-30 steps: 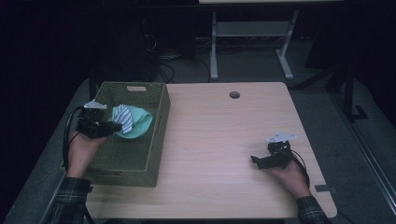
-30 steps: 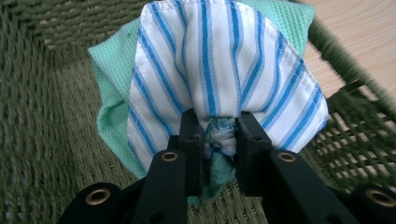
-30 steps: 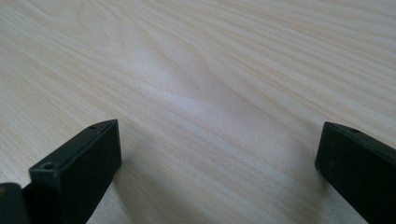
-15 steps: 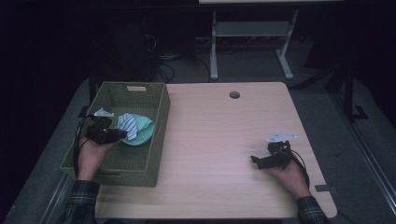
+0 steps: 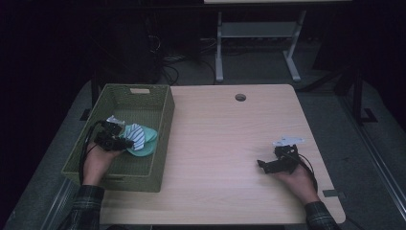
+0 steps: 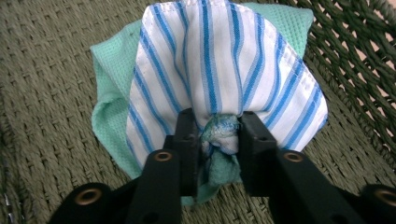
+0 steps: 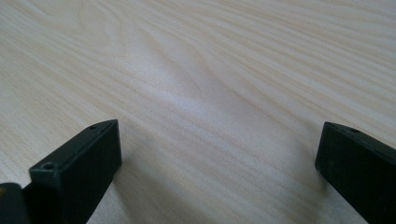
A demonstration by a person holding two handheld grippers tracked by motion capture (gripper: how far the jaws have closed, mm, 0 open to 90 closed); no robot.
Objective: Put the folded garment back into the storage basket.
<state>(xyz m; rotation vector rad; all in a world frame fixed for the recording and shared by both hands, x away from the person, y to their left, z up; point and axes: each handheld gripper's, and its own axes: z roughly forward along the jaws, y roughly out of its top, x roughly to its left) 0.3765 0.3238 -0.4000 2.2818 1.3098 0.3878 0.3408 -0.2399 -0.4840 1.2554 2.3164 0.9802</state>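
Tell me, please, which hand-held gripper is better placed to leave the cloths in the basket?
Left. The left hand-held gripper already pinches the striped cloth and green cloth over the basket floor. The right hand-held gripper rests open on the table, far away.

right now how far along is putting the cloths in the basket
Nearly done. The striped cloth and the green cloth under it already lie on the floor of the woven basket. In hand: the left tongs have a bunch of both cloths between their jaws, which have just been opening. Left: let go fully and lift out. The right tongs rest open on the table.
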